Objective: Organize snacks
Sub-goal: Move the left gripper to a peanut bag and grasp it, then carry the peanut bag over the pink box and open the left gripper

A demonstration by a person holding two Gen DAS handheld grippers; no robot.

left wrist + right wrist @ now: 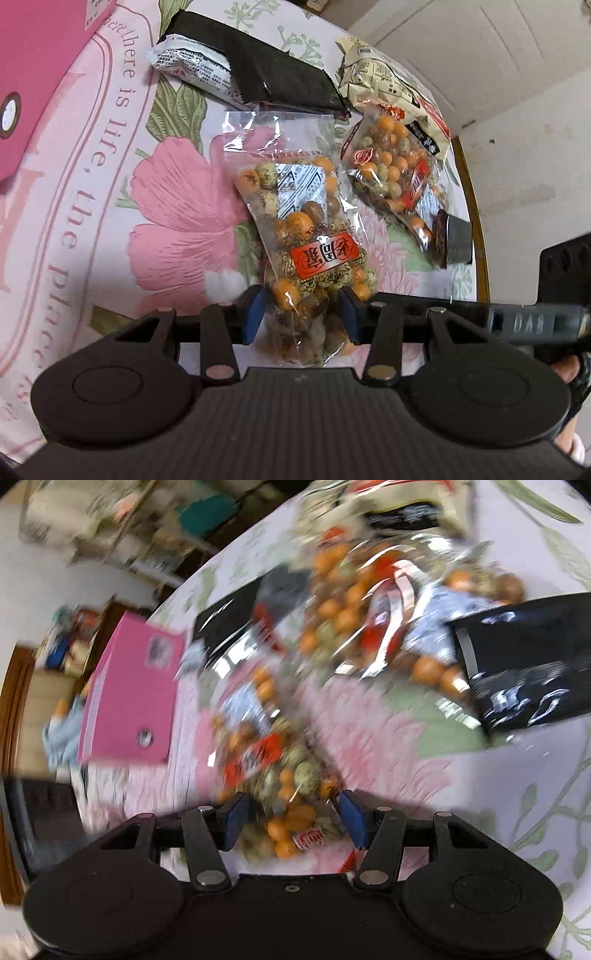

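A clear bag of orange and green coated nuts with a red label (306, 254) lies on the floral tablecloth, its near end between the blue pads of my left gripper (302, 314), whose jaws stand open around it. A second nut bag (391, 173) lies to the right. In the blurred right wrist view a nut bag (273, 771) lies with its near end between the pads of my right gripper (291, 823), jaws apart. Another nut bag (373, 620) lies beyond it.
A black and white snack pack (240, 70) and a beige pack (388, 81) lie at the back. A pink box (33, 92) stands at the left, and also shows in the right wrist view (133, 690). A black pack (528, 664) lies right. The table's wooden edge (476, 221) runs close on the right.
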